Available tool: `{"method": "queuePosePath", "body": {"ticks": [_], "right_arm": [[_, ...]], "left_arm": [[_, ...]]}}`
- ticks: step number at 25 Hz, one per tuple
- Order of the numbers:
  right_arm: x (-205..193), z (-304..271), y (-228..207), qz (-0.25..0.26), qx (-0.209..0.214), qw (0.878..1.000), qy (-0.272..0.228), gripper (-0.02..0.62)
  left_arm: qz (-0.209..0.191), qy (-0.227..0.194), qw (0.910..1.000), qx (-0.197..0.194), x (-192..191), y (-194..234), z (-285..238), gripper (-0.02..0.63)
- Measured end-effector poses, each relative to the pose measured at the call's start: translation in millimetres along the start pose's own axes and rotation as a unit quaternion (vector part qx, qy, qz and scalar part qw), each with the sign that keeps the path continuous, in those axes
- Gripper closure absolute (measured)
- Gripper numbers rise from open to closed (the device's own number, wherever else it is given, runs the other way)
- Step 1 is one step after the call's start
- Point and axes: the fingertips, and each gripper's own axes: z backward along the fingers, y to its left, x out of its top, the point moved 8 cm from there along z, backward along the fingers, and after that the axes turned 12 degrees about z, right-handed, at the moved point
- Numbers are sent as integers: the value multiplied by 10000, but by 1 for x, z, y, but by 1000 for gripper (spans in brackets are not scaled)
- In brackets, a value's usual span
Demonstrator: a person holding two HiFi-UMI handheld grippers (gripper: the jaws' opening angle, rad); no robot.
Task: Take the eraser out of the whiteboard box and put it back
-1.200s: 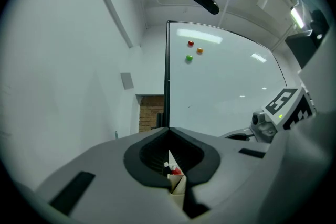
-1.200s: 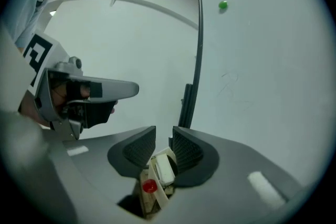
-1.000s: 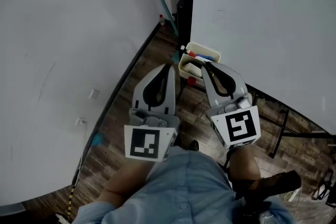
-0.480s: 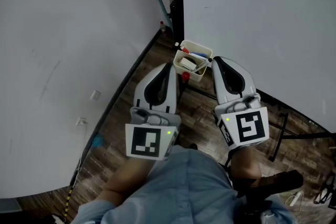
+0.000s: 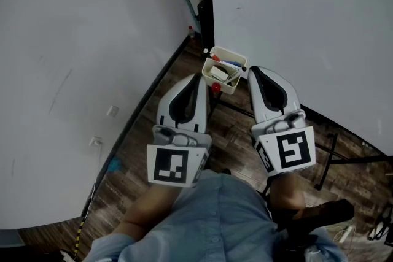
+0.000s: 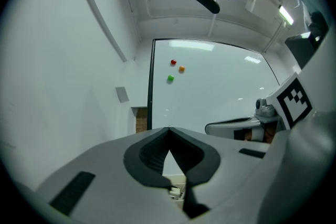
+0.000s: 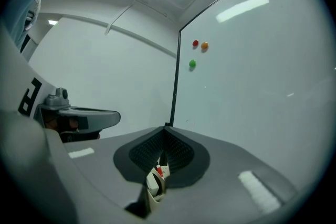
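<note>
Hovering at the left of the head view, the left gripper has its jaws pressed together with nothing between them. It sits in much the same spot as a second ago, short of the box and only slightly shifted.

Just past its tip, the whiteboard box hangs at the lower edge of the whiteboard. It is now fully uncovered, whereas a second ago the right gripper's tip lay across it. A pale block that looks like the eraser lies inside the box among the markers, touched by neither tool.

To the right, the right gripper has drawn back so that its tip stands just beside the box's right rim. Its jaws have just been closing and now meet, and its own view shows nothing gripped, only the box seen beyond them.

With the eraser in the box and both tools clenched on nothing, this looks like the put-back already made. The eraser is too small to be sure of.
</note>
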Motion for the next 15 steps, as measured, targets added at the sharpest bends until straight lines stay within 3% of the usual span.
{"method": "queuePosePath", "body": {"ticks": [15], "right_arm": [[-4,-5,-3,-49,34,10000,-25,595]], "left_arm": [[9,-5,9999,107,-4,3,-6,603]]}}
